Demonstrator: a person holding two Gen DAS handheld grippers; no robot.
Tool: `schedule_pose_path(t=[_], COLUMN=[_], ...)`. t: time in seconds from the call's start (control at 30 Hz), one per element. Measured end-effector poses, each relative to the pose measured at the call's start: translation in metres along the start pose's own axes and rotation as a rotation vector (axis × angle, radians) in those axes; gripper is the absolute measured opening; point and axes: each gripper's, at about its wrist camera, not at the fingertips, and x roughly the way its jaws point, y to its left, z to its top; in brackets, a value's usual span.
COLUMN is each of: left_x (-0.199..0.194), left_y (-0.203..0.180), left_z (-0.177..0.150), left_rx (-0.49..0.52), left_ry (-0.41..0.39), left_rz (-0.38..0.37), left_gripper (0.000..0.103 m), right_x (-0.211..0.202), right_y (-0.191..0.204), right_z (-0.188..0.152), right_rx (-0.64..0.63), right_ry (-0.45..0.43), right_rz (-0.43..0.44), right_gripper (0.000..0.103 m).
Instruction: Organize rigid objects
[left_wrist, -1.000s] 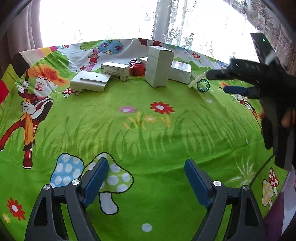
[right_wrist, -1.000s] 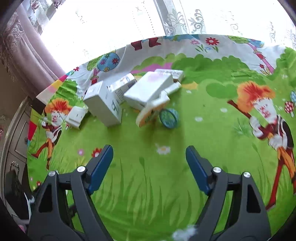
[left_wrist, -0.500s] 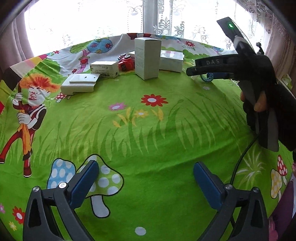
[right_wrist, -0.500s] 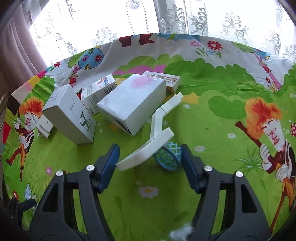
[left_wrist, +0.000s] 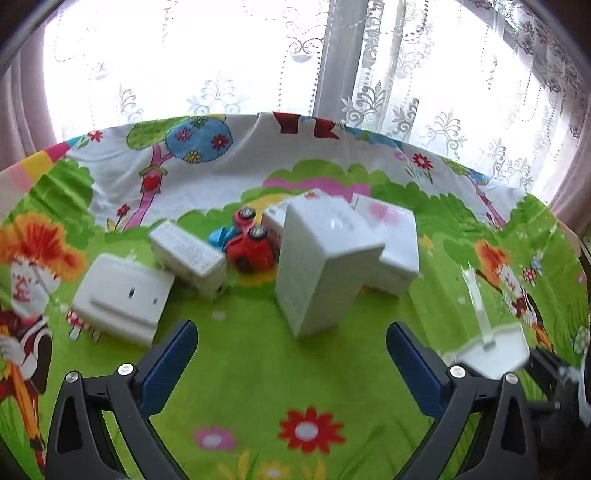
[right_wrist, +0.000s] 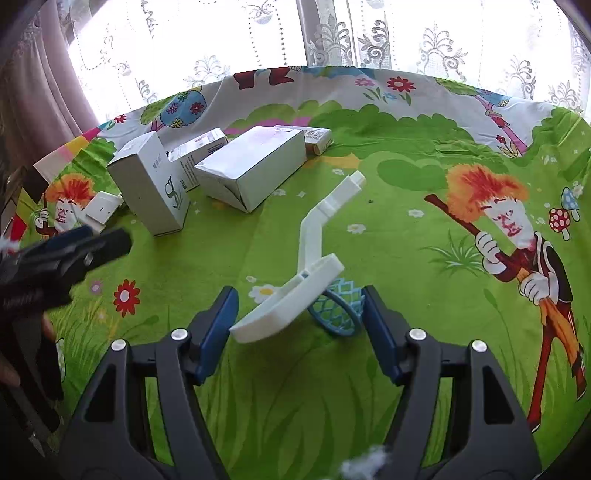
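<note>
A white toy basketball hoop (right_wrist: 314, 258) with a blue net ring (right_wrist: 338, 314) lies tilted between the jaws of my right gripper (right_wrist: 299, 328). The jaws are shut on it, one pad at the backboard's corner and the other against the ring. In the left wrist view the same hoop (left_wrist: 487, 347) shows at the right edge. My left gripper (left_wrist: 291, 363) hangs wide open over the cloth with nothing between its fingers, just short of an upright tall white box (left_wrist: 325, 266). The left gripper (right_wrist: 70, 251) also shows at the left of the right wrist view.
Around the tall box stand a flat white box (left_wrist: 122, 299), a small white carton (left_wrist: 188, 258), a red toy car (left_wrist: 251, 247), a blue toy (left_wrist: 221, 234) and a larger white box (left_wrist: 391, 240). A bright cartoon tablecloth (left_wrist: 303, 387) covers the table; lace curtains hang behind.
My left gripper opened wider and moved in towards the boxes. My right gripper came down around the toy hoop, narrowed onto it, and the hoop now moves with it.
</note>
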Motion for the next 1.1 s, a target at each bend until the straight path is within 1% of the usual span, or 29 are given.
schedule_pose_path(t=[0.07, 0.1, 0.13, 0.17, 0.2, 0.23, 0.27, 0.33, 0.5, 0.6, 0.67, 0.77, 0.87, 0.9, 0.93, 1.0, 1.03, 1.1], left_x=[0.012, 0.017, 0.021, 0.023, 0.023, 0.016, 0.006, -0.017, -0.066, -0.085, -0.090, -0.084, -0.064, -0.058, -0.053, -0.040, -0.035, -0.024], left_y=[-0.011, -0.015, -0.016, -0.015, -0.010, -0.005, -0.001, 0.008, 0.044, 0.059, 0.064, 0.065, 0.063, 0.066, 0.069, 0.079, 0.083, 0.088], left_z=[0.013, 0.016, 0.016, 0.014, 0.010, 0.004, -0.004, -0.025, -0.080, -0.097, -0.101, -0.089, -0.065, -0.057, -0.050, -0.035, -0.029, -0.020], left_rx=[0.035, 0.063, 0.075, 0.067, 0.037, 0.005, -0.008, -0.004, -0.018, -0.025, -0.024, -0.021, 0.012, 0.001, -0.013, -0.049, -0.060, -0.065], left_ry=[-0.030, -0.039, -0.037, -0.018, 0.017, 0.020, 0.009, -0.012, 0.000, 0.007, 0.033, 0.077, 0.136, 0.137, 0.136, 0.128, 0.127, 0.124], left_rz=[0.038, 0.080, 0.110, 0.090, 0.052, 0.026, 0.011, 0.014, 0.011, 0.016, 0.022, -0.007, 0.010, 0.008, 0.008, 0.010, 0.010, 0.014], left_gripper=[0.103, 0.100, 0.075, 0.053, 0.038, 0.037, 0.037, 0.037, 0.037, 0.037, 0.037, 0.037, 0.039, 0.044, 0.051, 0.057, 0.059, 0.060], right_x=[0.000, 0.000, 0.000, -0.001, -0.001, -0.001, -0.001, -0.001, -0.001, 0.000, 0.000, 0.001, 0.002, 0.002, 0.003, 0.003, 0.003, 0.003], right_y=[-0.001, -0.001, -0.001, -0.001, -0.002, -0.002, -0.003, -0.003, -0.003, -0.003, -0.002, 0.001, 0.004, 0.005, 0.005, 0.006, 0.006, 0.007], right_z=[0.000, -0.001, -0.001, -0.002, -0.002, -0.002, -0.002, -0.002, -0.002, -0.001, -0.001, -0.001, -0.001, -0.001, -0.001, -0.001, -0.001, -0.001], right_rx=[0.002, 0.005, 0.007, 0.008, 0.010, 0.013, 0.015, 0.018, 0.019, 0.018, 0.012, -0.002, -0.018, -0.023, -0.026, -0.030, -0.032, -0.038], right_ry=[-0.001, -0.002, -0.003, -0.004, -0.005, -0.006, -0.006, -0.007, -0.007, -0.006, -0.005, -0.001, 0.004, 0.006, 0.007, 0.008, 0.009, 0.011], right_rz=[0.003, 0.007, 0.009, 0.011, 0.014, 0.018, 0.021, 0.025, 0.028, 0.025, 0.018, 0.000, -0.018, -0.025, -0.028, -0.033, -0.036, -0.043], right_gripper=[0.071, 0.071, 0.071, 0.071, 0.071, 0.071, 0.071, 0.071, 0.072, 0.072, 0.072, 0.072, 0.072, 0.072, 0.072, 0.072, 0.072, 0.072])
